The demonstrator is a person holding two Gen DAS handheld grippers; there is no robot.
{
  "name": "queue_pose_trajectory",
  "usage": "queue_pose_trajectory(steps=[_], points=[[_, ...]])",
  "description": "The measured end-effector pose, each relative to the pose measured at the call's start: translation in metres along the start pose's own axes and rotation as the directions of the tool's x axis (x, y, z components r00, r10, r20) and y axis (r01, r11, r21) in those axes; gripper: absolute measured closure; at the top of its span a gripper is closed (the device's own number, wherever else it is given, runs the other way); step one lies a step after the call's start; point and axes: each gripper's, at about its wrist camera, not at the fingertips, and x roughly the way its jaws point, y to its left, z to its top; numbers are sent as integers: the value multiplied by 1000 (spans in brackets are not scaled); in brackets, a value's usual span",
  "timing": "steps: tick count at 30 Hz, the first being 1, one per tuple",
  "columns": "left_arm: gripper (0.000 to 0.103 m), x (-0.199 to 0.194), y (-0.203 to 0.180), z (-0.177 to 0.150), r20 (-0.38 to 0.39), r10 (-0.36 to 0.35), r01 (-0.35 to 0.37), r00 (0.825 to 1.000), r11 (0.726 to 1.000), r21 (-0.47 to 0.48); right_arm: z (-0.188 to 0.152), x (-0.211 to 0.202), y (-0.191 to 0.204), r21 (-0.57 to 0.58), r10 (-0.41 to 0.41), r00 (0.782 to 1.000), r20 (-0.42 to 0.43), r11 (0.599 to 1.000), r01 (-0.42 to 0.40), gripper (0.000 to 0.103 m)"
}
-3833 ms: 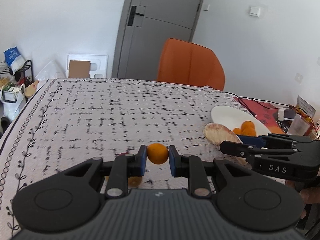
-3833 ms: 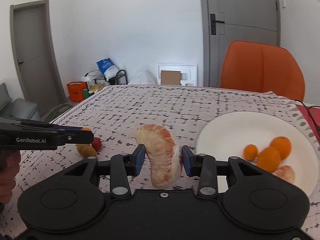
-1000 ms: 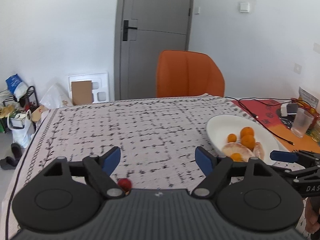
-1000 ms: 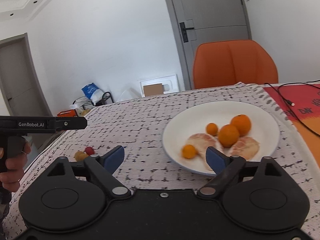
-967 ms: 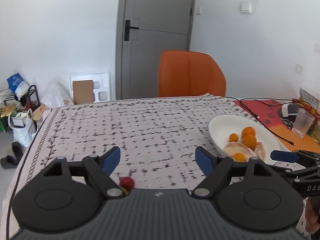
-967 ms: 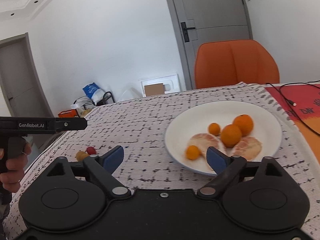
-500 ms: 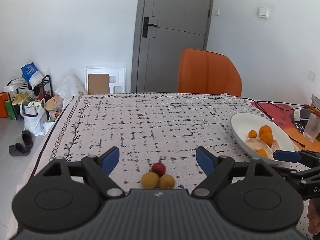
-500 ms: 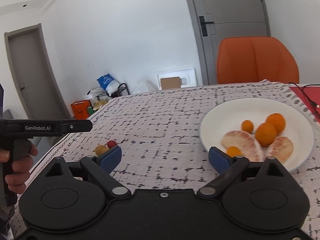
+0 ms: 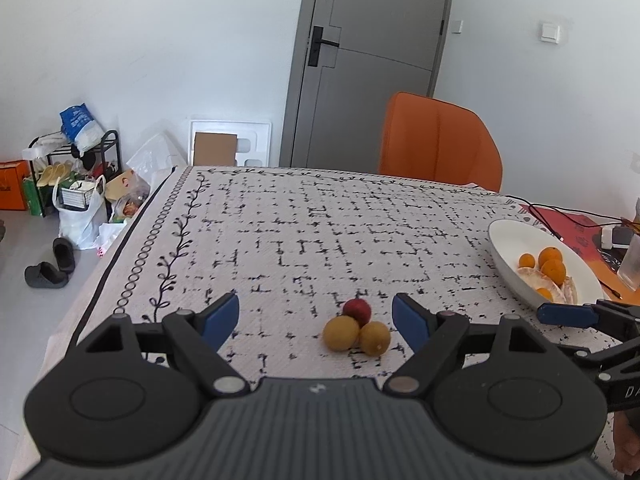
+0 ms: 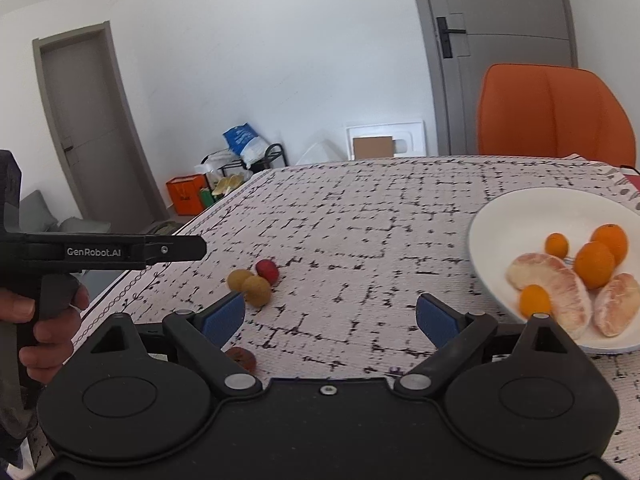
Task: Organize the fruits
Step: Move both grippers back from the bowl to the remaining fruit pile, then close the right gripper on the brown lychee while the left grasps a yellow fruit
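The surface [image 9: 320, 232] lies open and bare through its middle and far part. Near the left claw [image 9: 316, 316], three small fruits [image 9: 356, 330] touch one another between its spread fingers. On the right a white plate [image 10: 492, 216] of fruit blocks the way; an orange chair [image 9: 438, 142] stands beyond the far edge.

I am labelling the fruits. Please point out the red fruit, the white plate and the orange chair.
red fruit [image 9: 357, 310]: left wrist view, middle of its skin.
white plate [image 10: 516, 216]: right wrist view, bare inner wall.
orange chair [image 9: 438, 140]: left wrist view, middle of its backrest.
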Motion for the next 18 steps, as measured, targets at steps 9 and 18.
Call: queue_pose_trajectory(steps=[9,18], points=[[25,1,14,-10,-14,7,-7,1000,1000,-23,-4,15,16,-31,57,997,-53,998,-59,29],[39,5,19,-18,-36,-14,13,999,999,-33,-12,31,30,-56,102,988,-114,992,-109,43]])
